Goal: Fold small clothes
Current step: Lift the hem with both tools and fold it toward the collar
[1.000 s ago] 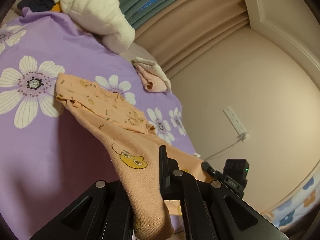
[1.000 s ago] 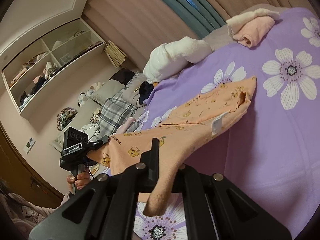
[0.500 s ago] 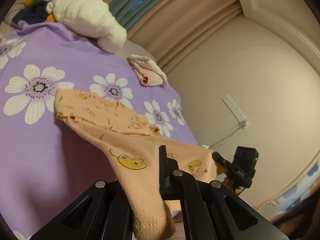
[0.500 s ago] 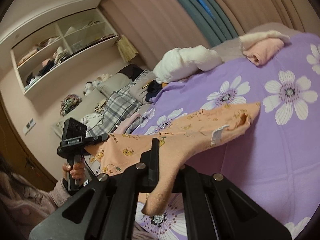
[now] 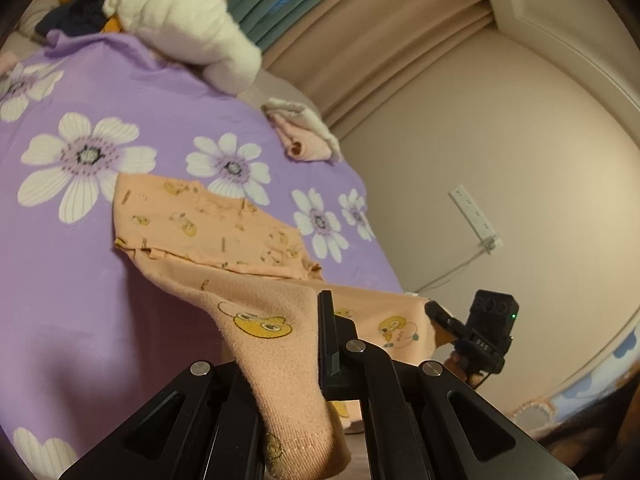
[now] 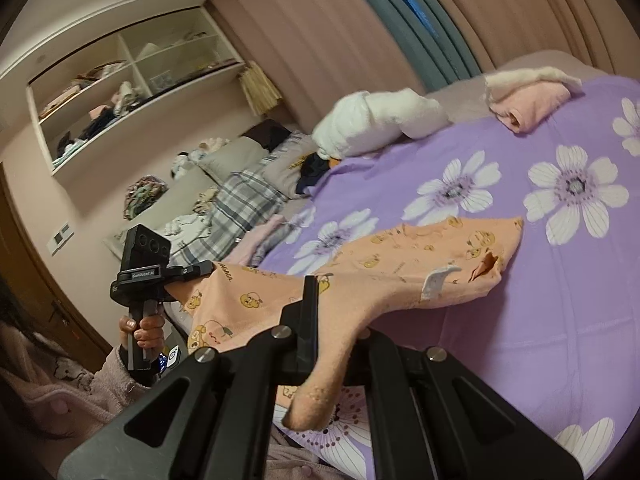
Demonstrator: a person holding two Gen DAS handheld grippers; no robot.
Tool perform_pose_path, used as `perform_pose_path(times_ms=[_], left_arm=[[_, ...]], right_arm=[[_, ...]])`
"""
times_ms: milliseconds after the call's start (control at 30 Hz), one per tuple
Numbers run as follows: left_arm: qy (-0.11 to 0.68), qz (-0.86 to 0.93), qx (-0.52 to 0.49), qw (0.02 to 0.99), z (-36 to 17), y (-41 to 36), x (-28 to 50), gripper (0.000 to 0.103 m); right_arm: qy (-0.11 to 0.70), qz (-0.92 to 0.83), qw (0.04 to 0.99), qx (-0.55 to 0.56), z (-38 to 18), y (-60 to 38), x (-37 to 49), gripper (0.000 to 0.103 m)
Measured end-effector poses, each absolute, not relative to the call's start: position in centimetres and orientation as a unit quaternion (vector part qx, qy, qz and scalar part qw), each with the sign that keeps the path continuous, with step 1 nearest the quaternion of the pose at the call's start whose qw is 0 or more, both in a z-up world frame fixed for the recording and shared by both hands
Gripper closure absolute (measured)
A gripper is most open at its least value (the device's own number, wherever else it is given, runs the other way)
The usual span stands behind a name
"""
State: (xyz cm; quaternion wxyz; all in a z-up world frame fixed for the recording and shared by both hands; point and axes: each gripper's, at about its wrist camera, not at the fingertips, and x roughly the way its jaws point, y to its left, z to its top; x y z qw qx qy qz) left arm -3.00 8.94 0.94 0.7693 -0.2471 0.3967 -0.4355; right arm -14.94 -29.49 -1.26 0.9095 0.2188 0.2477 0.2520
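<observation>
A small peach garment (image 5: 208, 232) printed with yellow chick cartoons lies partly on the purple flowered bedsheet (image 5: 72, 280); its near end is lifted off the bed. My left gripper (image 5: 308, 344) is shut on one near corner of it. My right gripper (image 6: 328, 320) is shut on the other near corner; the garment (image 6: 420, 264) stretches between them, its white label showing. Each gripper shows in the other's view: the right one (image 5: 440, 316), the left one (image 6: 200, 270).
A folded pink and white garment (image 5: 304, 136) lies at the bed's far edge, also in the right wrist view (image 6: 528, 100). A white rolled bundle (image 5: 188, 28) and dark clothes (image 5: 76, 16) lie behind. Pillows and plaid bedding (image 6: 240, 196) lie left; a wall socket (image 5: 476, 216) right.
Both grippers have drawn the garment's near end back toward the bed's near edge. More of the garment lies flatter on the sheet. Both grips are unchanged.
</observation>
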Motion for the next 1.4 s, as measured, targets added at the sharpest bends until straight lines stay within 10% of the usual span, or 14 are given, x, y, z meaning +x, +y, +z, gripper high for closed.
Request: perform_pose_path(times_ms=[1400], left_arm=[[0.565,-0.282,-0.293,0.718,-11.2,4.5,19.7,0.103]], right_arm=[[0.392,0.115,0.822,0.396,-11.7,-37.4,8.3,0.097]])
